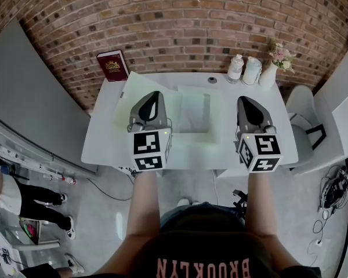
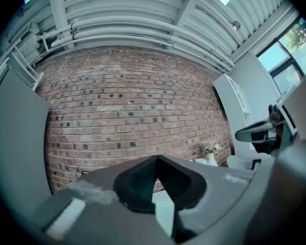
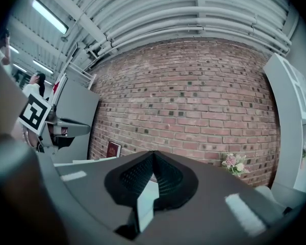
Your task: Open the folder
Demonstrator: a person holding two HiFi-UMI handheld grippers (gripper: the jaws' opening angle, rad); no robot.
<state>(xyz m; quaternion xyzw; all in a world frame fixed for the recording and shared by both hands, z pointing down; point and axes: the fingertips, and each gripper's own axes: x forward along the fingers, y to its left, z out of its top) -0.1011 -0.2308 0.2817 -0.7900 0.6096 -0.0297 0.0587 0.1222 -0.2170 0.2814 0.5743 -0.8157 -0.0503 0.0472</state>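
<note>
A pale green, translucent folder (image 1: 188,113) lies flat on the white table (image 1: 104,138), between and under the two grippers. My left gripper (image 1: 154,95) hovers over the folder's left part, shut with nothing in it. My right gripper (image 1: 246,101) hovers to the right of the folder, also shut and empty. In the left gripper view the left gripper (image 2: 157,158) points level at the brick wall, its jaws meeting at the tip. The right gripper (image 3: 153,153) looks the same in its own view. Neither touches the folder.
A dark red book (image 1: 112,66) leans on the brick wall at the table's back left. Two white bottles (image 1: 236,67) and a vase of flowers (image 1: 276,62) stand at the back right. A grey chair (image 1: 304,117) is right of the table. People stand at the far left.
</note>
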